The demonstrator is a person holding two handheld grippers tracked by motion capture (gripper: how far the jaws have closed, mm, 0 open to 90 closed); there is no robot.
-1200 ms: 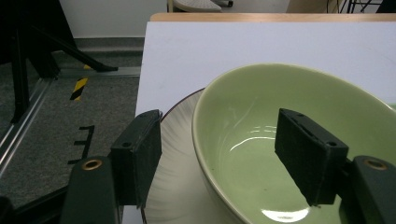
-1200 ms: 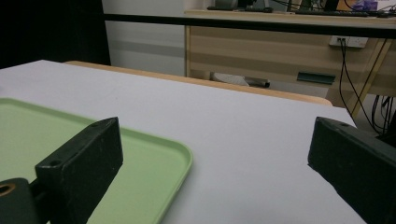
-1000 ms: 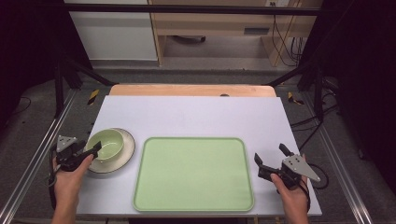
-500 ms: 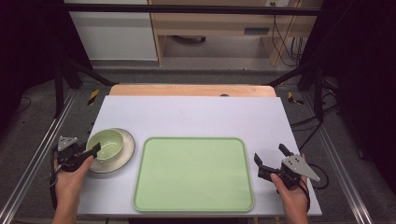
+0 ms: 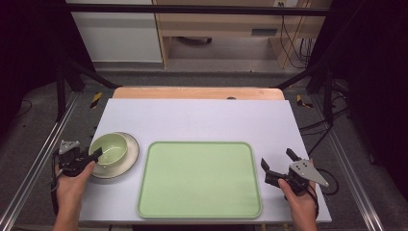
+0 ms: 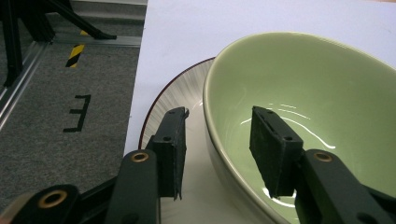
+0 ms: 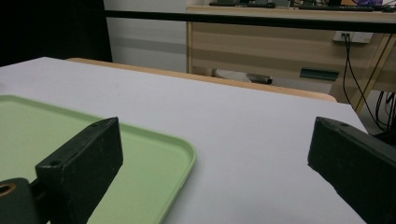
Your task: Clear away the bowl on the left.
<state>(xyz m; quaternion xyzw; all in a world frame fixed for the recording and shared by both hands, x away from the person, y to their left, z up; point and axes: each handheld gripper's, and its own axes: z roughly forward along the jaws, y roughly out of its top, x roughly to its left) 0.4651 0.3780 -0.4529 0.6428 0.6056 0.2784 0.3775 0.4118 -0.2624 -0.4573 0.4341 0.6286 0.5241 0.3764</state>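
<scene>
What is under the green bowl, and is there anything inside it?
The green bowl sits on a pale plate with a dark rim; the plate's centre is covered. Inside is one jaw of the open left gripper, straddling the rim, and otherwise only glare.

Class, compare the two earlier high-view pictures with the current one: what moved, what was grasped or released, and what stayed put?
Almost nothing moved. The left gripper stays open at the green bowl, one jaw inside its rim and one outside, not yet closed on it. The right gripper shifted only slightly beside the tray and stays open and empty. Bowl, plate and tray kept their places; nothing was grasped or released.
</scene>
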